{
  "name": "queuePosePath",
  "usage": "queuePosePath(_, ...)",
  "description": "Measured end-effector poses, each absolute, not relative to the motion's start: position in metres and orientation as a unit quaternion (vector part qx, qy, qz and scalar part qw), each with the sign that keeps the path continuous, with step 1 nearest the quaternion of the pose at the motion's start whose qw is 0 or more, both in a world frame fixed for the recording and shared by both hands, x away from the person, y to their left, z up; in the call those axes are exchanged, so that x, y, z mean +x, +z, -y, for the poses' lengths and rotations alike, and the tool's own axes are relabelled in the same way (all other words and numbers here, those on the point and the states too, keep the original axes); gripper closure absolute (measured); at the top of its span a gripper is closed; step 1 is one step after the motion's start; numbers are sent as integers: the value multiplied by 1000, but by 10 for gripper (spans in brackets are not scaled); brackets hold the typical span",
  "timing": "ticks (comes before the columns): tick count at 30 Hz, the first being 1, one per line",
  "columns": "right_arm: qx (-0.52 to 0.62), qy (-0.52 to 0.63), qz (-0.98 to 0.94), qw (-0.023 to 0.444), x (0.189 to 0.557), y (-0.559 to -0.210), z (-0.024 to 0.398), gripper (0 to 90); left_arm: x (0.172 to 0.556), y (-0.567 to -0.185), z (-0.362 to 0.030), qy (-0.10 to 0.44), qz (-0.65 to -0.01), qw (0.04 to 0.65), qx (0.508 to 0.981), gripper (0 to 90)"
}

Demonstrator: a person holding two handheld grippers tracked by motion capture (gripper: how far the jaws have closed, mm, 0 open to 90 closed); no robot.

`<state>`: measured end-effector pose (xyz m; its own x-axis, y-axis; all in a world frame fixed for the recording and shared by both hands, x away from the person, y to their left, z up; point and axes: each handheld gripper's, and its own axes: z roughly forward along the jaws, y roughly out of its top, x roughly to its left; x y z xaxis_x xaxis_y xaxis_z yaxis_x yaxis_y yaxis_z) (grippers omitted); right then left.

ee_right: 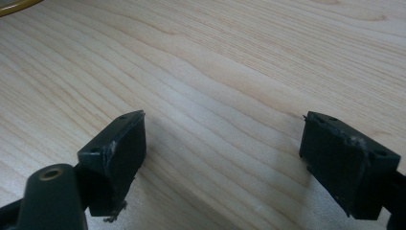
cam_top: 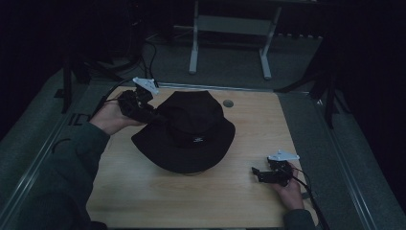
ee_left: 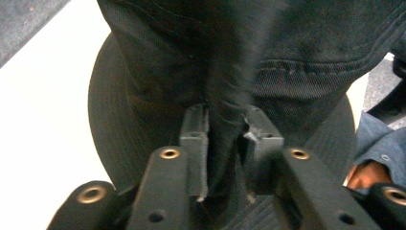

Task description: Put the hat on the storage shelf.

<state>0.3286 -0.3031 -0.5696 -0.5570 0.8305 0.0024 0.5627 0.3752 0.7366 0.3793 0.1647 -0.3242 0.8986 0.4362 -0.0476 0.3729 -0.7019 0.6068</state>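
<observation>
Black bucket hat [cam_top: 184, 132] near the middle of the wooden table [cam_top: 143, 191], slightly left of centre, brim spread flat, crown up, small pale logo on the near side of the crown. Dark against the dim room, so stitching and folds hard to read from the high view. In the left gripper view, hat [ee_left: 268, 57] close up and partly blurred: a pinched ridge of dark fabric running down between the two jaws, stitched band to the right, curved brim below and to the left.

Left gripper [cam_top: 152, 115] at the hat's far-left edge, clenched on that fold of the hat, fingertips buried against black cloth in the high view and hard to separate from it. In its own view [ee_left: 224, 139], jaws pressed in on the fabric from both sides. Left hand [cam_top: 111, 116] behind it, grey-green sleeve reaching to the near-left corner, cut off by the frame.

Right gripper [cam_top: 256, 172] low at the near-right of the table, well apart from the hat, held by the right hand [cam_top: 289, 189]. In its own view [ee_right: 222, 143], jaws spread wide over bare wood grain, nothing between them.

Beyond the table, dark floor and a pale metal stand [cam_top: 230, 28], top cut off.
</observation>
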Motion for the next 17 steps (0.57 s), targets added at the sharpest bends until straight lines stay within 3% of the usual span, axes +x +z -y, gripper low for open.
queuePosePath(9, 431, 355, -808, 188, 329, -570, 303, 160, 379, -327, -171, 55, -256, 337, 904, 306)
queuePosePath(13, 431, 355, -808, 188, 329, -570, 303, 160, 378, -325, -182, 63, -273, 343, 896, 237)
queuePosePath(17, 431, 355, -808, 188, 329, -570, 303, 160, 376, -326, -194, 72, -285, 352, 889, 237)
